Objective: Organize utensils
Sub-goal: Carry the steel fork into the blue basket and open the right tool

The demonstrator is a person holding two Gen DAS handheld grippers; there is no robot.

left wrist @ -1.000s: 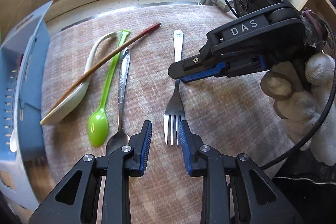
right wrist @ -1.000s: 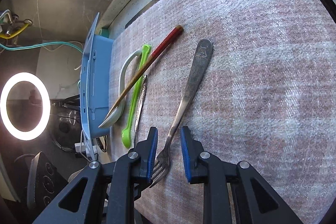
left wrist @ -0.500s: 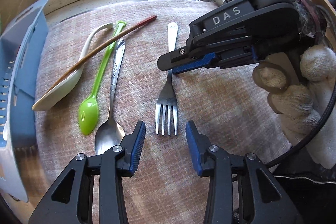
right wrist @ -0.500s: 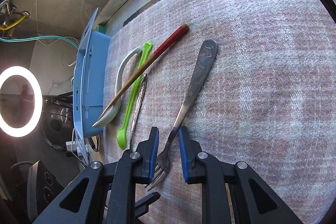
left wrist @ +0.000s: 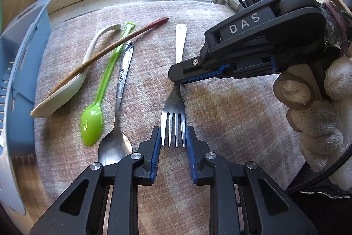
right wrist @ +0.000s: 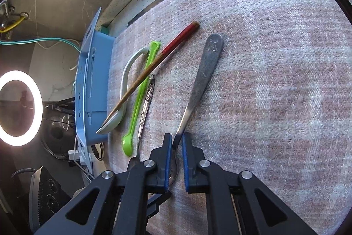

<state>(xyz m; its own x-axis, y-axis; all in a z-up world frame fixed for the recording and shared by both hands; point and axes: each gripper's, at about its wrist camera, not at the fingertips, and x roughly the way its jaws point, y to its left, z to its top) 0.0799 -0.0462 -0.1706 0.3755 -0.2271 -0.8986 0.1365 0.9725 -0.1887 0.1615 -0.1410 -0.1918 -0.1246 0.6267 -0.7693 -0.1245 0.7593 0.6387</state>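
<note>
1. fork [left wrist: 173, 102] lies flat on the checked cloth [left wrist: 231, 113], handle pointing to the window side; it's the landmark here.
2. right gripper [right wrist: 175, 143] sits over the fork's neck, jaws narrow and closing, neck btwn the blue pads. looks like they pinch it, but contact can't be fully confirmed.
3. left gripper [left wrist: 172, 136] is at the fork's tine end, jaws closing, one blue pad each side of the tines w/ little or no gap. can't tell if they press yet.
4. left of the fork: metal spoon [left wrist: 120, 89], then green spoon [left wrist: 96, 111], then white spoon [left wrist: 63, 94] w/ a chopstick [left wrist: 105, 54] lying across it.
5. blue rack [left wrist: 19, 85] stands furthest left of the fork, at the cloth's edge. what's inside is mostly hidden.
6. progress, my read: early. all five pieces visible are on the cloth, none seen sorted. fork pick-up is the step in hand; other four are left after it.
</note>
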